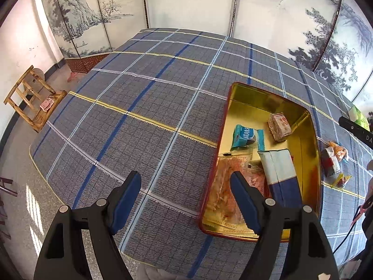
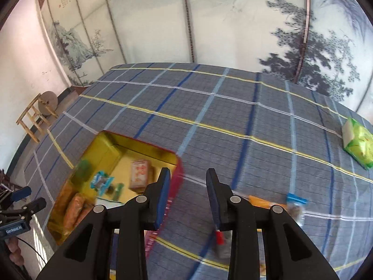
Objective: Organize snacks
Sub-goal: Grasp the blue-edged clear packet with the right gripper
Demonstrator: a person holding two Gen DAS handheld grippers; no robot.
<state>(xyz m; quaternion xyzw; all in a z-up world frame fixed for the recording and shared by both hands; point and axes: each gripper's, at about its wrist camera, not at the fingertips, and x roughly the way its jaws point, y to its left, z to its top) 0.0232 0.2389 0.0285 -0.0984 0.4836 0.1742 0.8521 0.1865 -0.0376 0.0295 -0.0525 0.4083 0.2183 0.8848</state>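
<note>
An open gold tin with red outer walls (image 1: 310,163) sits on the checked tablecloth. It holds a blue packet (image 1: 244,136), a brown wrapped block (image 1: 279,127), a blue-and-white bag (image 1: 279,170) and a clear zip bag of orange snacks (image 1: 223,186). My left gripper (image 1: 185,175) hangs open over the cloth just left of the tin, with nothing between its fingers. My right gripper (image 2: 188,170) is open and holds nothing, hovering beside the tin (image 2: 112,144) at its right wall. Small loose packets (image 2: 296,206) lie on the cloth under and right of it. A red-tagged packet (image 2: 221,240) lies below its right finger.
A green pack (image 2: 357,143) lies far right on the table. Loose packets (image 1: 333,158) lie right of the tin. A wooden stool (image 1: 35,102) stands on the floor to the left. A painted folding screen (image 1: 186,0) backs the table. The table's near edge (image 1: 77,210) is close.
</note>
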